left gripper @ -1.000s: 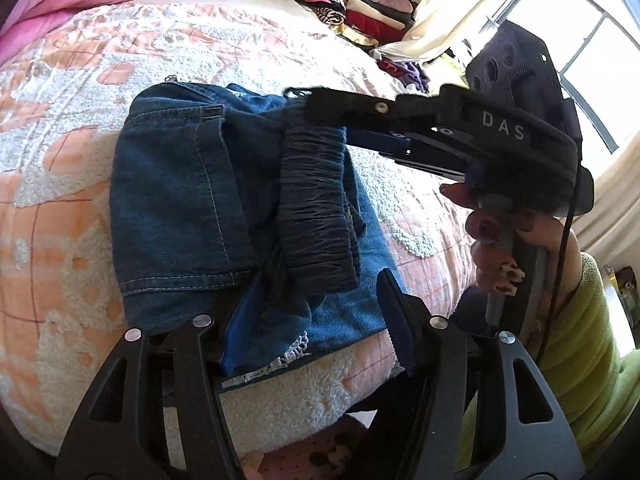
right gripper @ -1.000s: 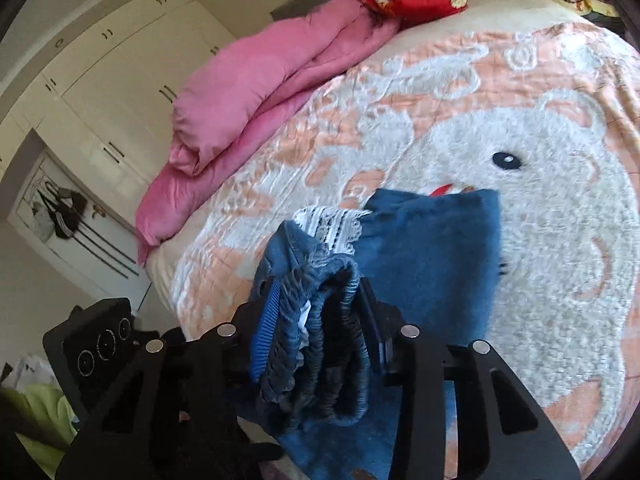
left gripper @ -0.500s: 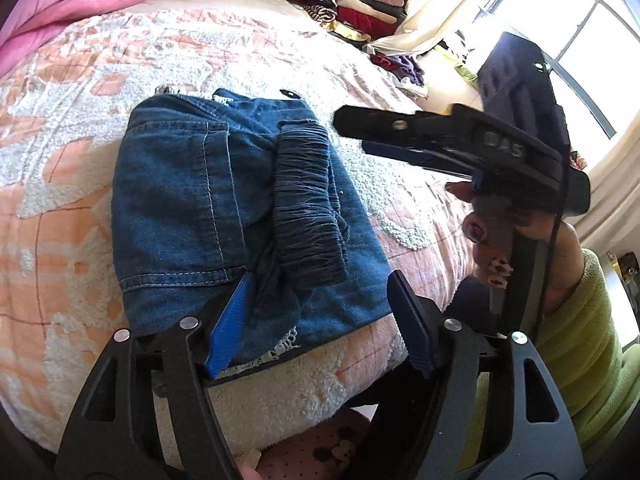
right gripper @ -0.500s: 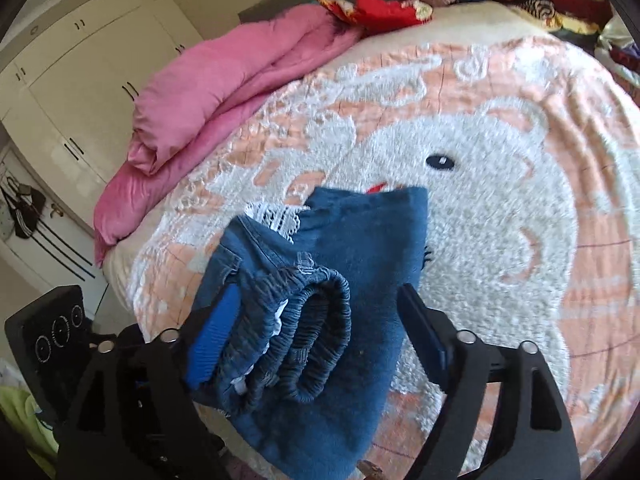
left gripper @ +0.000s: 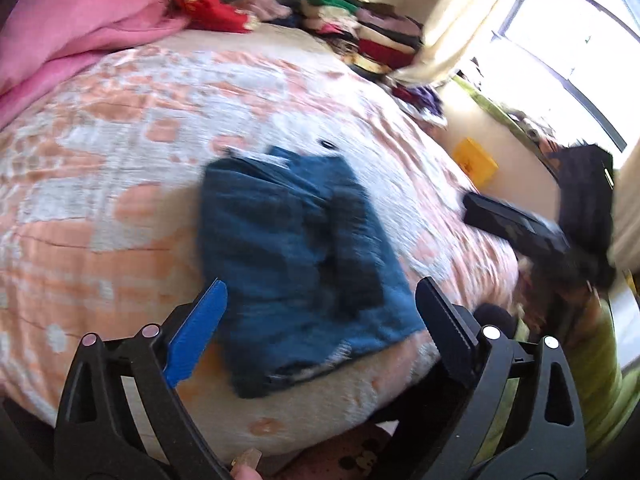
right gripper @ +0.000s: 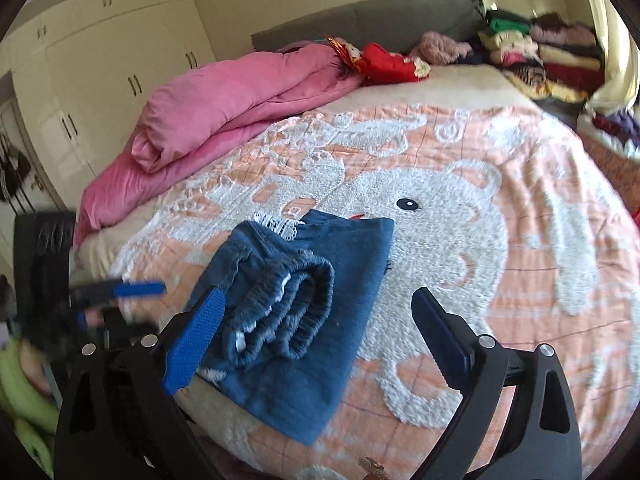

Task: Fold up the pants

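Observation:
The blue denim pants point(left gripper: 296, 256) lie folded into a compact bundle near the front edge of the bed, the dark elastic waistband on top; they show in the right wrist view point(right gripper: 304, 304) too. My left gripper point(left gripper: 320, 312) is open and empty, held back just short of the pants. My right gripper point(right gripper: 316, 320) is open and empty, also just short of the pants. The right gripper shows blurred at the right of the left wrist view point(left gripper: 520, 228). The left gripper shows blurred at the left of the right wrist view point(right gripper: 120, 292).
The peach and white bedspread point(right gripper: 480, 240) covers the bed. A pink duvet point(right gripper: 224, 108) lies at the far left. Stacks of folded clothes point(right gripper: 536, 56) sit at the head of the bed. Wardrobes point(right gripper: 100, 60) line the left wall; a window point(left gripper: 568, 40) is at the right.
The right gripper let go of the waistband and opened; both grippers pulled back from the pants, which now lie free on the bed. The left jaws opened wider.

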Available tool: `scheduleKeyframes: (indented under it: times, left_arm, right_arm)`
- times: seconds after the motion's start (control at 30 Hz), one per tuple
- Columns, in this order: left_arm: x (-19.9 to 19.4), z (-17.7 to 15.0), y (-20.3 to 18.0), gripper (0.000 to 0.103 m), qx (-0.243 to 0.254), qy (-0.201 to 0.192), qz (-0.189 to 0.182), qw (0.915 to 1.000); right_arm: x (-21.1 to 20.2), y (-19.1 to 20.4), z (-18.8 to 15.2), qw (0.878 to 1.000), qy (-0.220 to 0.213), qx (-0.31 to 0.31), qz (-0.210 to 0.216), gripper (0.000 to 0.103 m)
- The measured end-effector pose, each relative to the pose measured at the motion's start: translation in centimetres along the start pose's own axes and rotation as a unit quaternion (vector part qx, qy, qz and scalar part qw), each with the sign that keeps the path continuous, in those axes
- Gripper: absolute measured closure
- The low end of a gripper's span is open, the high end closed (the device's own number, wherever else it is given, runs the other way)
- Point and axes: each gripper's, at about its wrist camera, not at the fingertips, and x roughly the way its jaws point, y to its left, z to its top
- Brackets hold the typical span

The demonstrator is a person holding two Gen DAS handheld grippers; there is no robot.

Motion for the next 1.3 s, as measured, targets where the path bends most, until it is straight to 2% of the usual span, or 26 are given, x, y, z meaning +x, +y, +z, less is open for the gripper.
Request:
scheduleKeyframes:
  times: [0.1,0.13,0.17,0.23,0.33,0.5,0.63,0.73,0.77,0.8,0.83,0.97,1.03,1.2,1.3]
  left_arm:
    - [-0.3,0.7,2.1,0.015,-0.02,-0.002,0.01,0.9997]
    - [-0.3,1.1,2.7,0.019,-0.022,-0.002,0.015,0.9996]
    - [-0.3,1.2,3.0,0.025,-0.023,-0.001,0.016,0.9996]
    - [0.2,1.7,3.6,0.058,-0.028,0.006,0.009,0.9996]
    - [1.3,2.5,3.7,0.071,-0.023,0.021,0.003,0.9995]
    - [3.9,3.7,2.9,0.071,-0.005,0.04,0.0,0.9992]
    - [6.4,4.0,3.0,0.071,0.0,0.064,0.012,0.9979]
    - [7.3,3.9,3.1,0.071,0.001,0.07,0.022,0.9973]
    - [7.5,3.9,3.2,0.071,0.002,0.07,0.025,0.9972]
    - [7.6,3.8,3.2,0.071,0.001,0.07,0.026,0.9972]
    - [7.7,3.8,3.3,0.07,0.0,0.07,0.026,0.9972]
    - [7.9,3.8,3.4,0.069,0.002,0.068,0.026,0.9973]
    - [8.0,3.7,3.4,0.068,0.001,0.064,0.028,0.9975]
    - [7.9,3.3,2.8,0.064,0.004,0.053,0.038,0.9979]
    - [7.6,3.3,2.2,0.055,0.016,0.054,0.042,0.9975]
  right_arm:
    - [-0.6,1.5,-1.1,1.0,-0.003,-0.027,0.002,0.009]
    - [-0.7,2.2,-1.5,0.999,-0.003,-0.04,0.007,0.009]
    - [-0.7,3.0,-2.0,0.998,0.002,-0.056,0.013,0.01]
    - [-0.5,5.1,-3.0,0.995,0.012,-0.097,0.02,0.015]
    - [0.5,8.2,-3.9,0.987,0.03,-0.152,0.041,0.027]
    - [3.2,12.1,-4.9,0.968,0.058,-0.233,0.079,0.061]
    - [6.3,13.8,-5.4,0.953,0.078,-0.286,0.067,0.063]
    - [8.5,14.3,-5.4,0.946,0.088,-0.307,0.047,0.064]
    - [9.0,14.1,-5.4,0.946,0.09,-0.307,0.05,0.073]
    - [9.5,13.8,-5.4,0.947,0.102,-0.296,0.067,0.089]
    - [9.8,13.5,-5.4,0.948,0.115,-0.286,0.078,0.092]
    - [8.6,12.9,-6.2,0.943,0.126,-0.291,0.099,0.094]
    - [8.7,12.7,-6.8,0.943,0.129,-0.294,0.094,0.094]
    - [9.9,11.8,-7.6,0.952,0.136,-0.257,0.097,0.093]
    - [9.4,11.5,-7.0,0.954,0.133,-0.249,0.098,0.091]
